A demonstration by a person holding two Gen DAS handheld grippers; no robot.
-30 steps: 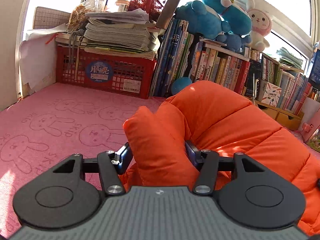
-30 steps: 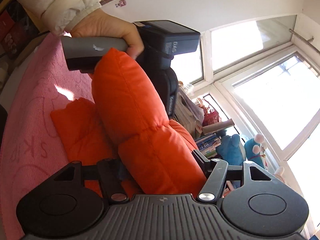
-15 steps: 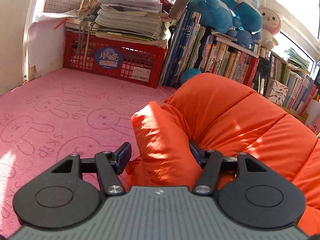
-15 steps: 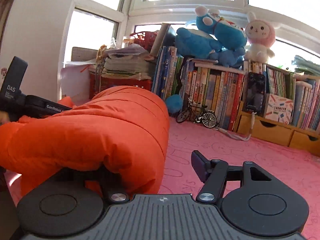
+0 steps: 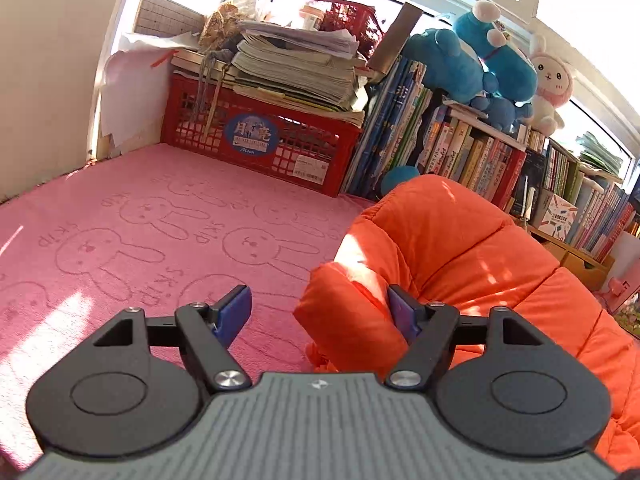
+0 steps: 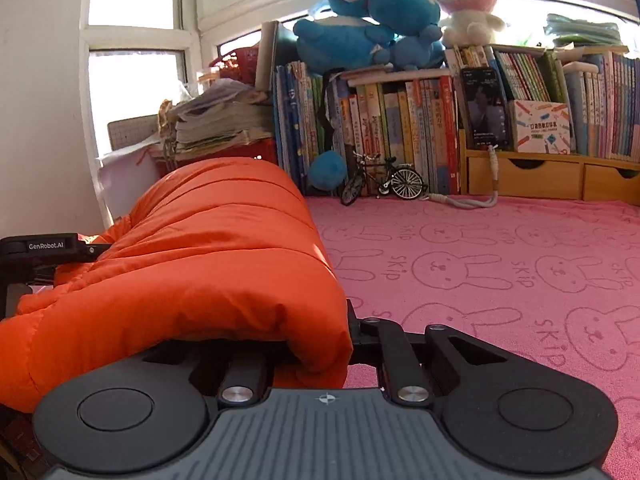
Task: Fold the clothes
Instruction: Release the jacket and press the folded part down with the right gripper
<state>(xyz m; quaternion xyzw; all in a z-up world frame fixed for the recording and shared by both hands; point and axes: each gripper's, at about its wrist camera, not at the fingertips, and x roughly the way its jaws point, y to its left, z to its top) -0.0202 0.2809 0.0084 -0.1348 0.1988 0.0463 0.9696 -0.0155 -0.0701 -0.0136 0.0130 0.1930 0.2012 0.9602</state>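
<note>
Left wrist view: my left gripper [image 5: 318, 306] stands wide open over the pink bunny-print mat [image 5: 160, 232], its right finger touching the orange puffer jacket [image 5: 460, 256] at three o'clock. Right wrist view: the jacket [image 6: 208, 256] lies heaped at nine o'clock, draped over my right gripper [image 6: 320, 344], so I cannot tell its state.

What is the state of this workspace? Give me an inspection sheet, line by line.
Surface: pink rabbit-print mat, sunlit patches, nothing spilled.
Job's things: orange quilted puffer jacket, bunched in a thick roll on the mat, fold not flat.
Clutter: miniature black bicycle model standing at the mat's far edge.
Grippers: left gripper open, one finger against the jacket; right gripper closed on a jacket fold, one finger hidden under the fabric.
Cables: white cord lying below the wooden drawers.
Surroundings: red plastic crate under stacked papers, rows of books, blue plush toys, bright windows.
</note>
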